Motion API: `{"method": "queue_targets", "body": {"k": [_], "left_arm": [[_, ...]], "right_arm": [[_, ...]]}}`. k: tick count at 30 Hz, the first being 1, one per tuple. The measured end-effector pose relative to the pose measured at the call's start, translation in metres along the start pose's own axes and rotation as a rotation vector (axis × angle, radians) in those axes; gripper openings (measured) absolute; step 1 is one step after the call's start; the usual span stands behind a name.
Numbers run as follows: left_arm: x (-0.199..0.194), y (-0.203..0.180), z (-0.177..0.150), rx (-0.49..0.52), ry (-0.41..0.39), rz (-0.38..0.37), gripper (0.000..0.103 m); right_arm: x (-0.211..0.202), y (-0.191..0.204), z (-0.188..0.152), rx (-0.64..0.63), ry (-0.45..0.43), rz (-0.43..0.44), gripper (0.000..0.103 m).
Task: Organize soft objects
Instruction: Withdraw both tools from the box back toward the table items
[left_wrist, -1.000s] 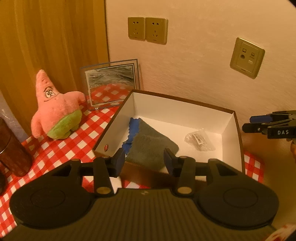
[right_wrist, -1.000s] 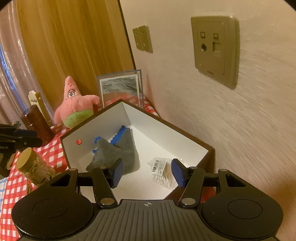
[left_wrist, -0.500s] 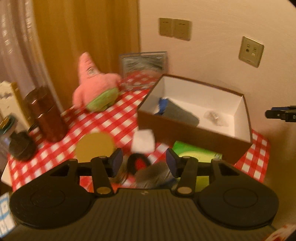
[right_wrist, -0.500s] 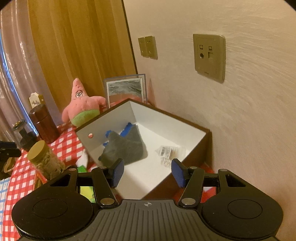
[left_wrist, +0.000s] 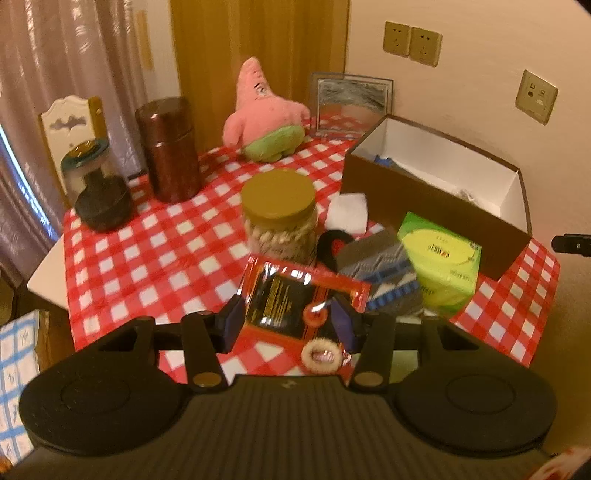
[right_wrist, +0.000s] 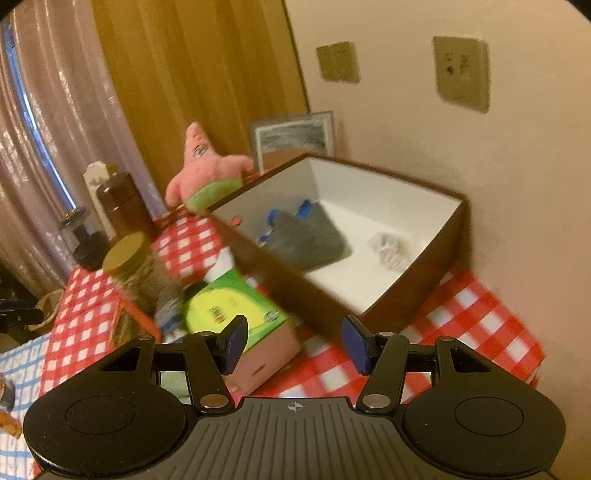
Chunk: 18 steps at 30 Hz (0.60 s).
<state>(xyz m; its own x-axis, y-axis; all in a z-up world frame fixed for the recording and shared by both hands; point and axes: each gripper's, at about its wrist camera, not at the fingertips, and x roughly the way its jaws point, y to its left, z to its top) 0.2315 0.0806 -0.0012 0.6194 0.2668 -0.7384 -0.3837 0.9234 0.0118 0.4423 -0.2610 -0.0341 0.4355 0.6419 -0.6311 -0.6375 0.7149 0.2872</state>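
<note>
Overhead at a checked table (left_wrist: 147, 258): left gripper (left_wrist: 290, 321) tilted down, jaws spread and just opened a little wider, nothing pinched. Directly under the gap, flat on the table, a red packet (left_wrist: 295, 295). Just beyond it, upright, a gold-lidded jar (left_wrist: 280, 225). To the jar's right, a folded cloth (left_wrist: 384, 266) in grey and blue, bunched against a green pack (left_wrist: 439, 266). Behind these, just beside the brown box (left_wrist: 424, 206), a white pad (left_wrist: 347, 218). At the far edge, sitting upright near a framed picture (left_wrist: 351, 103) against the wall, a pink plush (left_wrist: 264, 114). Left of the plush, a brown canister (left_wrist: 170, 147). Likewise spread and empty, the right gripper (right_wrist: 293, 343), aimed toward the box's near corner, with the green pack low at left. Inside the open box, toward its left wall, a grey cloth (right_wrist: 310, 240) edged in blue. Apart from it, on the right of the white floor, a small clear packet (right_wrist: 388, 247).
</note>
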Motion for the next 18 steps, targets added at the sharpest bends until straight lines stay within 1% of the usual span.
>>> {"method": "queue_targets", "body": {"k": [4,10,18], "left_arm": [[-0.003,0.006,-0.019,-0.007,0.025,-0.006,0.049],[-0.003,0.008,-0.044,-0.014,0.065,-0.043,0.049],[0.001,0.007,-0.065,-0.017,0.104,-0.071,0.049]], "right_arm": [[0.005,0.022,-0.014,-0.010,0.027,0.022,0.057],[0.016,0.053,-0.035,-0.030,0.075,0.059,0.057],[0.031,0.084,-0.058,-0.070,0.128,0.102,0.057]]}}
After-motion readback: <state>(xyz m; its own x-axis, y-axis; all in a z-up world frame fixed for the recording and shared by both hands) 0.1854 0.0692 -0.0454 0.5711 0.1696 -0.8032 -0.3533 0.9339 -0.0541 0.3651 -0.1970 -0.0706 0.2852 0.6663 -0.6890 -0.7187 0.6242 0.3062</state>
